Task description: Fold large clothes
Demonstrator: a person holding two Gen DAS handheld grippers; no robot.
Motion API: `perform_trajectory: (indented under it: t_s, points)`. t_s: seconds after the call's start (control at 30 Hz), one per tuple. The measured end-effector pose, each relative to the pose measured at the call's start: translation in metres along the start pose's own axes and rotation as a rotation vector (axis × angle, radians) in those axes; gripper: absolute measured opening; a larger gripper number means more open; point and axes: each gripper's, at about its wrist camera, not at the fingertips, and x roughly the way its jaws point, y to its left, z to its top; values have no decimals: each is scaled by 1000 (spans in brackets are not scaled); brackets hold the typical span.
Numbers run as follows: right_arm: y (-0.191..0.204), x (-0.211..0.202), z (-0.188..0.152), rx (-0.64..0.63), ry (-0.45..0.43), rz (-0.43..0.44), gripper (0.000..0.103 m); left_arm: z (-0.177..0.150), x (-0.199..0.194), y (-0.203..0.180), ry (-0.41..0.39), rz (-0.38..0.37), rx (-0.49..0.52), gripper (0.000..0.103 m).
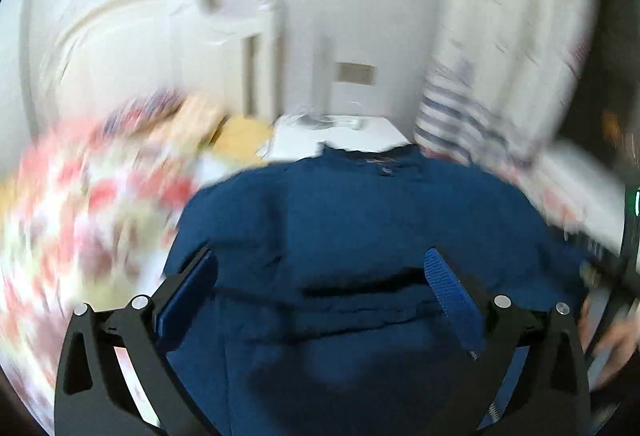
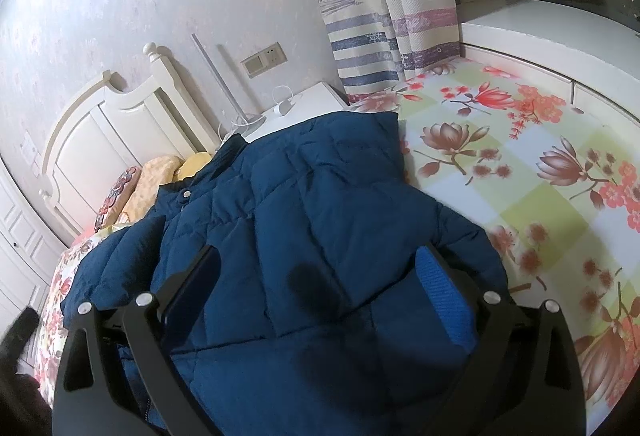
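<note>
The navy puffer jacket (image 2: 304, 220) lies spread on the floral bed sheet (image 2: 520, 164), collar toward the white headboard (image 2: 100, 140); the left gripper (image 1: 320, 276) hangs above it with jaws spread wide, nothing between them; the right gripper (image 2: 320, 276) also stands wide open over the jacket's lower part, holding nothing; the left view is blurred.

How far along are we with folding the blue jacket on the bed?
Done: the blue puffer jacket lies on the floral bedsheet with its sides apparently turned in, one sleeve still jutting left.

In hand: nothing. The left tool and right tool both stand open above the fabric, pads clear of it.

Left: likely tucking that sleeve and folding the body over into a compact bundle.
</note>
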Motion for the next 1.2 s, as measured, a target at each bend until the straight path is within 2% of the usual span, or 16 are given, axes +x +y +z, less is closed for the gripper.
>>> perform_trajectory:
  t_s: [0.1,0.2,0.3,0.4,0.5,0.57,0.6,0.67,0.83,0.93,0.97,1.0,1.03,1.07,1.13,1.2]
  points:
    - [7,-1,-1,-40,-5,-5,97,-13,23,22,104,75,-55,99]
    - [21,-7,-4,-123,-31,12,96,-30,42,33,176,48,-93,99]
    - [53,-14,-13,-280,-55,33,94,-41,66,38,283,81,-106,99]
    - [101,-18,-28,-501,-54,67,91,-41,65,37,279,94,-96,99]
    - [158,-16,-50,-763,-43,74,89,-43,61,43,256,64,-133,99]
    - [190,-4,-61,-911,22,87,82,-46,55,55,222,6,-197,99]
    - [206,5,-64,-974,75,105,75,-46,54,59,212,-15,-220,99]
    - [232,18,-68,-1074,127,128,67,-48,51,70,188,-69,-279,99]
    - [265,37,-80,-1251,188,171,67,-51,50,82,159,-131,-346,99]
    - [273,42,-96,-1370,161,146,66,-55,49,88,148,-161,-377,99]
    - [272,43,-100,-1387,147,138,65,-56,47,90,144,-168,-385,99]
    - [271,42,-101,-1387,127,131,41,-57,47,91,142,-171,-389,99]
    - [268,38,-96,-1345,120,137,26,-57,46,90,142,-171,-388,99]
    - [263,31,-83,-1259,96,158,19,-57,46,89,142,-169,-386,99]
    - [240,17,-49,-1017,68,238,17,-59,43,87,141,-169,-387,99]
    - [185,5,-4,-632,60,341,17,-60,40,86,139,-172,-391,99]
